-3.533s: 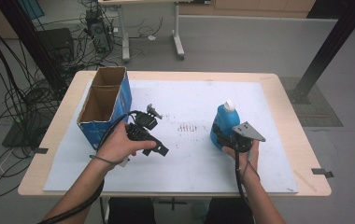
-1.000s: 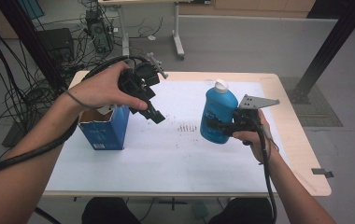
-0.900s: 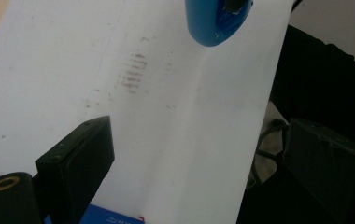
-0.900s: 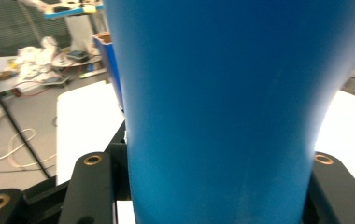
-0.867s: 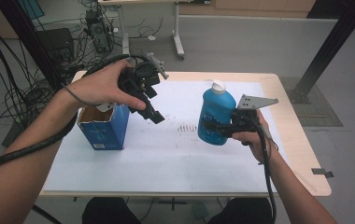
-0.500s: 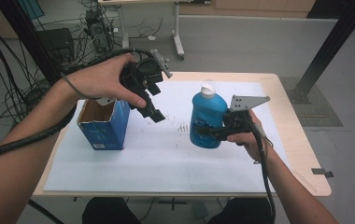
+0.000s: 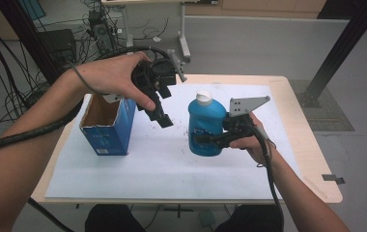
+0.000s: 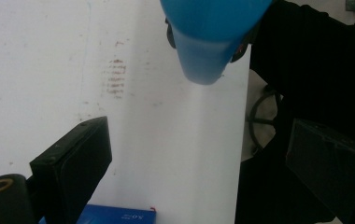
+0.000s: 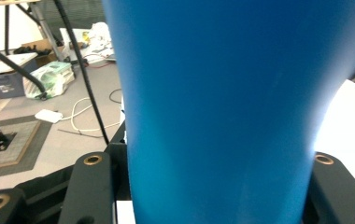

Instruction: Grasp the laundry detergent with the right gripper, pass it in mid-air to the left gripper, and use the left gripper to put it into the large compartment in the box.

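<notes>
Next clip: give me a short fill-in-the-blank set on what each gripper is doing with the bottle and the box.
1. The right gripper is shut on the blue ____.
2. The bottle has a ____ cap.
3. The left gripper, above the table, holds ____ between its fingers.
4. The open-topped box stands on the white ____.

Missing words: bottle; white; nothing; sheet

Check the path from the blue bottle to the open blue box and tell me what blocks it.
The left gripper, jaws open and empty, hangs in the air between the blue bottle, clamped by the right gripper, and the open blue box. The white mat between them is bare.
</notes>
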A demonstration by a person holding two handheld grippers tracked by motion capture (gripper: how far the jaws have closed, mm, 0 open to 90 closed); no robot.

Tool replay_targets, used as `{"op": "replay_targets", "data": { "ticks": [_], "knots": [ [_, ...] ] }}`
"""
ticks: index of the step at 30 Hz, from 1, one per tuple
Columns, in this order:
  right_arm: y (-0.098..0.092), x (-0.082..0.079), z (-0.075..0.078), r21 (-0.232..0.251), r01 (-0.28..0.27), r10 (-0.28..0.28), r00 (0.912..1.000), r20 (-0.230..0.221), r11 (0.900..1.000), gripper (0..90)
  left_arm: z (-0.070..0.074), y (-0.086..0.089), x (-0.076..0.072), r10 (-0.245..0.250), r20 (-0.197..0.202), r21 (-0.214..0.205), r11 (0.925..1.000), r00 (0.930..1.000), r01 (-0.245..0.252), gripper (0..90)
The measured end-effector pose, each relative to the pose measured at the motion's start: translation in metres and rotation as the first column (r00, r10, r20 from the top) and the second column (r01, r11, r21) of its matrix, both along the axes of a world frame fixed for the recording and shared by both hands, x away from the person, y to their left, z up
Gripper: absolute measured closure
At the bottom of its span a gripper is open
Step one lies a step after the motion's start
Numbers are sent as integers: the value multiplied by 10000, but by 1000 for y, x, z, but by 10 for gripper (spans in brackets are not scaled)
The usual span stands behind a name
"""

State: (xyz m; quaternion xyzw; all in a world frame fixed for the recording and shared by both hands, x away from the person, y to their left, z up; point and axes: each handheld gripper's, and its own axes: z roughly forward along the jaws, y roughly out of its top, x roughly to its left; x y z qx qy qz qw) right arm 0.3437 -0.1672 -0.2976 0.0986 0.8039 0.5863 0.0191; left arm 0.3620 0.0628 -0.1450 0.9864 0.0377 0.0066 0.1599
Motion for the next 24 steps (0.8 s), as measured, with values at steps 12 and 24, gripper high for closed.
{"op": "replay_targets", "data": {
  "ticks": [12, 24],
  "knots": [
    [15, -2, 8, -247, -945, 942, 9955, -127, 9952, 446, 1, -18, -4, -577, -68, 10, 9983, 9983, 577, 74],
    [30, -5, 13, -428, -1486, 1486, 9889, -36, 9880, 446, 1, -28, -10, -1069, -191, 51, 9942, 9941, 1070, 74]
  ]
}}
